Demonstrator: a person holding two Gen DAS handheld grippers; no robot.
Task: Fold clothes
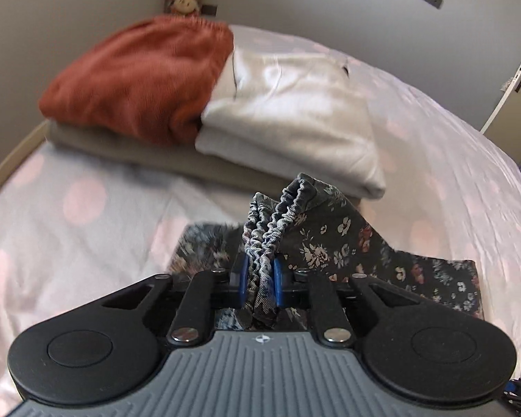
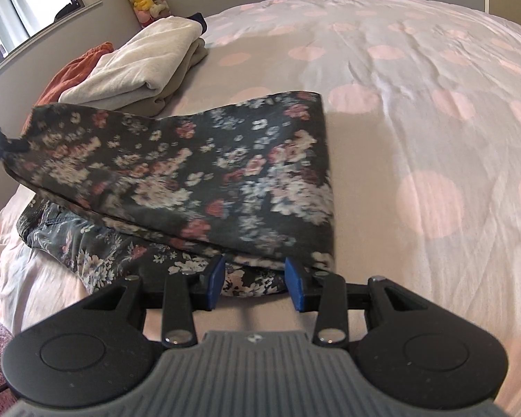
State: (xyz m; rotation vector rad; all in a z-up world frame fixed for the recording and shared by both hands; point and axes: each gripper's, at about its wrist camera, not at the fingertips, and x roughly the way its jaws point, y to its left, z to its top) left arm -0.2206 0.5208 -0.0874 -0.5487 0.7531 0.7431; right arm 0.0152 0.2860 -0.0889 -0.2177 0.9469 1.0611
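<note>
The dark floral-print garment with a gathered elastic waistband [image 1: 316,239] is lying partly folded on the white bed sheet dotted with pale pink circles [image 2: 416,80], with 1 end lifted off the lower layers. The left claw [image 1: 260,278] is pinching the bunched waistband between its blue pads, pressed tight on the fabric. In the right wrist view the right claw [image 2: 255,283] is sitting at the garment's near edge at 6 o'clock, its jaws spread and, as far as I can tell, not pressing the cloth between them. At 11 o'clock from the garment a pile of folded items is resting: a rust-orange fleece [image 1: 139,80] and a cream sweatshirt [image 1: 291,114].

The step in hand looks like carrying the lifted end across to make a fold. Next, the right claw probably needs to pin or grip the near edge so the layers stay aligned.
</note>
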